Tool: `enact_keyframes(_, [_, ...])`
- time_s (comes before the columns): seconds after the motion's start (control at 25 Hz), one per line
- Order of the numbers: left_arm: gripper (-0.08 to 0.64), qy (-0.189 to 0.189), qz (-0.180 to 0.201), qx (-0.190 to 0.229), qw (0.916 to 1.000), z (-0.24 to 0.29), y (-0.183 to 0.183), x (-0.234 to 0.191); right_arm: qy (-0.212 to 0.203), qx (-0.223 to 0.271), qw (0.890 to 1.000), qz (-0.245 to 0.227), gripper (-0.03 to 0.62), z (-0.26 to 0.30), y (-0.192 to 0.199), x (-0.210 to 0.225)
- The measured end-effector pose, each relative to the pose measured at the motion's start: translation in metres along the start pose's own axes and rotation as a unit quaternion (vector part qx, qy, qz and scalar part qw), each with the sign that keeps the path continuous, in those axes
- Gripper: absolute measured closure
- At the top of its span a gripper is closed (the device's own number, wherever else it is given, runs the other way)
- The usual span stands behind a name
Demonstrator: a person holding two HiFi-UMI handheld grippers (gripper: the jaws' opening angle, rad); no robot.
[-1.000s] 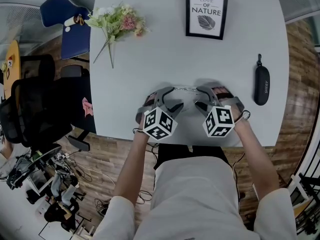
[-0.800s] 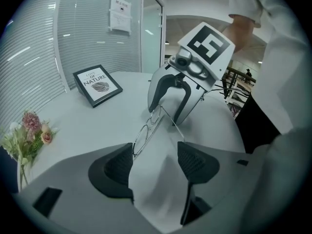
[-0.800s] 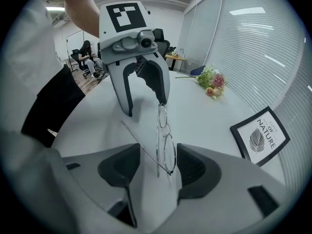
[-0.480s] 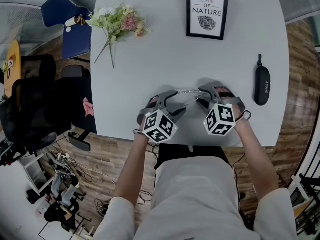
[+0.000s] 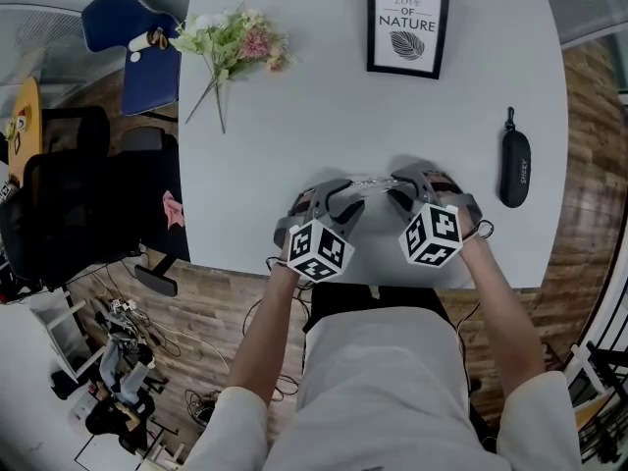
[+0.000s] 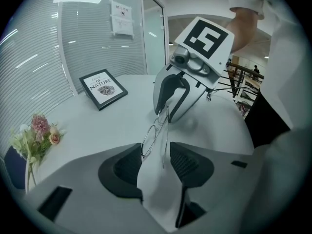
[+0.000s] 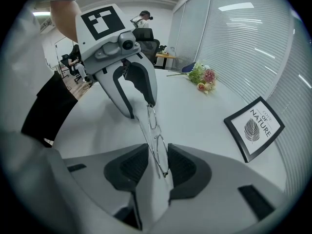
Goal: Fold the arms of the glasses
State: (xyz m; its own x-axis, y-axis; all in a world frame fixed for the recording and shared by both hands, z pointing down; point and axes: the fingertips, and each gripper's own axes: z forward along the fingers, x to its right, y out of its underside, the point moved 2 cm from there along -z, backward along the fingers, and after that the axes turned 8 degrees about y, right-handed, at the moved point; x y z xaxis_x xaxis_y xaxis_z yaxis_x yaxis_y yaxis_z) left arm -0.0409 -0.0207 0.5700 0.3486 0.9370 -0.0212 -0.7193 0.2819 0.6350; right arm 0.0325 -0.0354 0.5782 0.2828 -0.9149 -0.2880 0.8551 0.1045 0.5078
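Glasses (image 5: pixel 371 177) are being kept on edge between both grippers, at the 6 o'clock side of the table (image 5: pixel 294 126). Right gripper (image 7: pixel 157 162): its jaws have just been closing, and one end of the frame is being pinched. Left gripper (image 6: pixel 155 157): its jaws have also just been closing and are partly spread, and the other end is being enclosed but not squeezed. Framed print (image 5: pixel 407 27) at 12 o'clock, case (image 5: pixel 513 168) at 3.
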Motion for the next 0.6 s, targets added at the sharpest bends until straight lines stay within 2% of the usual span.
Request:
enact_keyframes(0.16, [0.372,-0.009,-0.007,-0.008,0.9999,0.002,0.005,-0.004,-0.001,0.0,1.0,0.005,0.471,0.0,0.0,-0.001])
enact_keyframes(0.32, [0.417,-0.017,-0.016,0.0,0.9997,0.002,0.006,-0.008,0.0,-0.002,1.0,-0.003,0.486,0.001,0.001,-0.002])
enact_keyframes(0.6, [0.443,-0.022,-0.029,0.005,0.9993,0.002,0.005,-0.013,0.0,0.002,1.0,0.015,0.5,0.0,0.0,0.001])
